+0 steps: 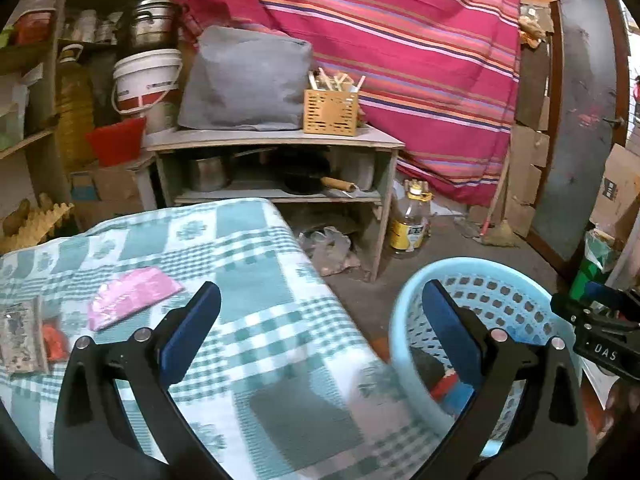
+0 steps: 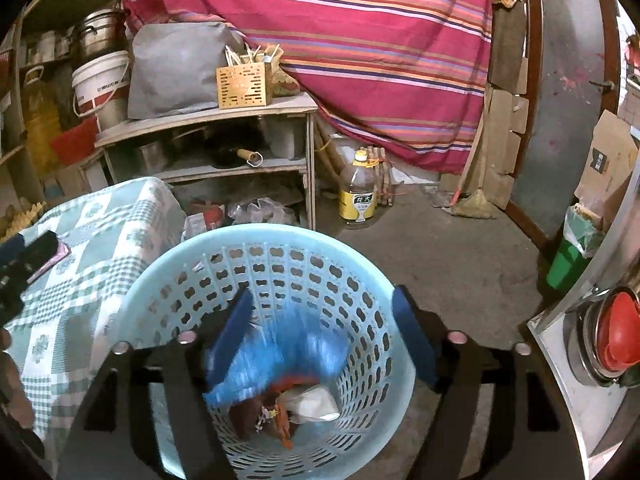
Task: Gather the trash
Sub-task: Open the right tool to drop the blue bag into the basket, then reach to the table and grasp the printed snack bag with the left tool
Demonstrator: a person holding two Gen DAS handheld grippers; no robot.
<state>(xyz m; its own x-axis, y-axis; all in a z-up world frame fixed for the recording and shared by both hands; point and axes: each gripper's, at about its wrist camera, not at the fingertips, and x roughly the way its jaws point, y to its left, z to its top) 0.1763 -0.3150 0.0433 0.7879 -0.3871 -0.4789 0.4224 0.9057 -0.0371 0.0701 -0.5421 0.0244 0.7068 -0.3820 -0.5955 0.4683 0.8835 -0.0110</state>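
Left claw is hanging with both blue pads spread wide and nothing between them, straddling the edge of the bench, which is wearing a green-and-white checked cloth, and the rim of the light-blue perforated basket standing on the floor just beside it.

Trash is lying on the bench cloth: a pink wrapper ahead of the left pad, and farther left a grey printed packet sitting against an orange scrap. Print on the packet is too blurred to read.

Right claw is hovering over the basket mouth, also spread apart. A blue plastic bag is showing as a motion smear between the pads, over the basket interior; cannot tell whether a pad is touching it. Lower in the basket are lying a white wrapper and a brown-orange packet.

Writing: "DAS" is reading on the right claw's body in the left view. An oil bottle with a yellow label is standing on the floor by the wooden shelf unit; label characters not legible. White bucket is carrying a red band, text unreadable.
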